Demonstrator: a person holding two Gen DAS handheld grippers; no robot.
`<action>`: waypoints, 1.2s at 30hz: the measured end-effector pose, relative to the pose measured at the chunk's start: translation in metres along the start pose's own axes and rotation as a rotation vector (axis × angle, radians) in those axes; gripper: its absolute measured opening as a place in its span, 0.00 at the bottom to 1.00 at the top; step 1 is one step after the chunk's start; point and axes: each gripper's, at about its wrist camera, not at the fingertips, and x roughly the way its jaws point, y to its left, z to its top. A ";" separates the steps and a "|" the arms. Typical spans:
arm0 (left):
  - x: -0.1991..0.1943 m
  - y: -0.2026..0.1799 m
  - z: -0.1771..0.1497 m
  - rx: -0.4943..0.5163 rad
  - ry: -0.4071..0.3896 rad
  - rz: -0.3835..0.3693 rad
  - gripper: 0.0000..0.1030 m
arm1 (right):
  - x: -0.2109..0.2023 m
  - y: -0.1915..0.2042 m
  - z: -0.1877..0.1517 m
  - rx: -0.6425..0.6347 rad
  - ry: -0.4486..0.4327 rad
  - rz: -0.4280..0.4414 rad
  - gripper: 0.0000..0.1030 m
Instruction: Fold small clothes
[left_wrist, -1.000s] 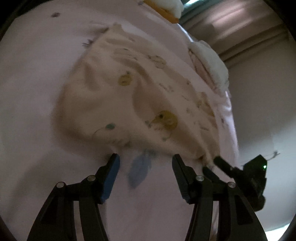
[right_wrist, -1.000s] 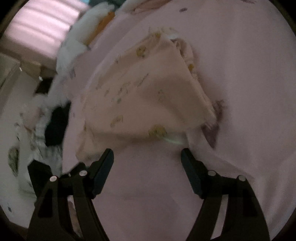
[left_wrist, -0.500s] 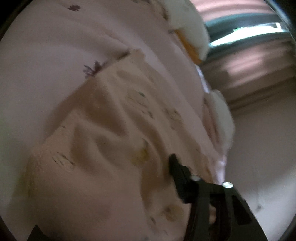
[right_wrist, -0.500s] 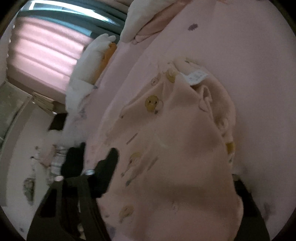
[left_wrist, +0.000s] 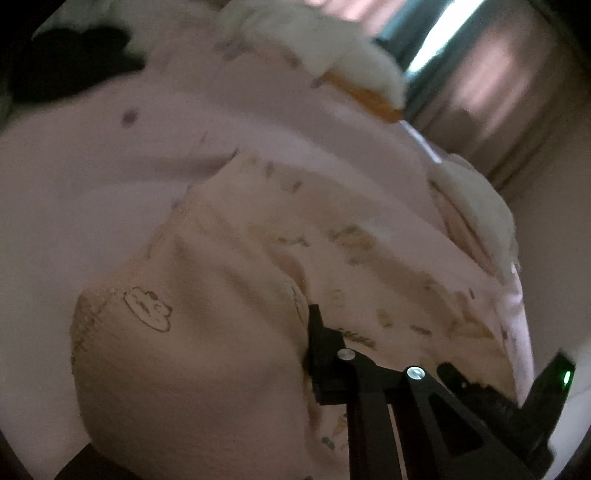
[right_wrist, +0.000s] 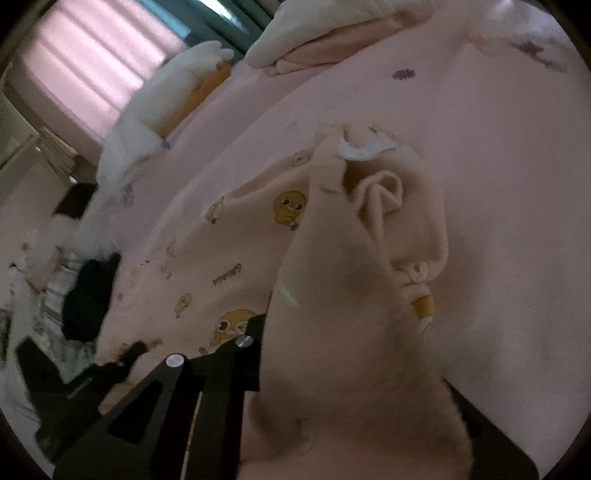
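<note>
- Garment (left_wrist: 229, 332) of cream cloth with yellow duck prints (right_wrist: 236, 254) lies on the pink bed sheet (left_wrist: 92, 166), bunched up over both pairs of tongs.
- Left tongs (left_wrist: 258, 369): only the right finger (left_wrist: 325, 354) shows, pressed against a raised fold of the garment; the other finger is buried under cloth, so they grip the garment.
- Right tongs (right_wrist: 332, 369): the left finger (right_wrist: 251, 354) shows beside a thick lifted fold, the other side is covered; they too clamp the garment.
- No containers are in view.
- Ahead of the right tongs, a white care label (right_wrist: 360, 149) sticks up at the garment's far edge.
- Beyond the left tongs lie a white-and-orange plush toy (left_wrist: 354, 70) and white bedding (left_wrist: 476, 206); a dark item (left_wrist: 70, 59) sits far ahead to the left.
- Left of the right tongs, a pile of clothes (right_wrist: 70, 291) sits off the bed's edge; pink curtains (right_wrist: 92, 62) hang behind.
- A second ago both tongs stood open just short of the flat garment; now the cloth is gathered and lifted, filling each view.
</note>
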 end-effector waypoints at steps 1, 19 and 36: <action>-0.011 -0.005 0.000 0.041 -0.024 0.001 0.12 | -0.006 0.004 0.001 -0.011 -0.003 0.018 0.11; -0.125 0.078 -0.122 -0.057 0.046 -0.199 0.11 | -0.103 -0.015 -0.134 0.024 0.087 0.106 0.13; -0.126 0.115 -0.133 -0.046 0.035 -0.288 0.19 | -0.110 -0.045 -0.157 0.087 0.017 0.171 0.09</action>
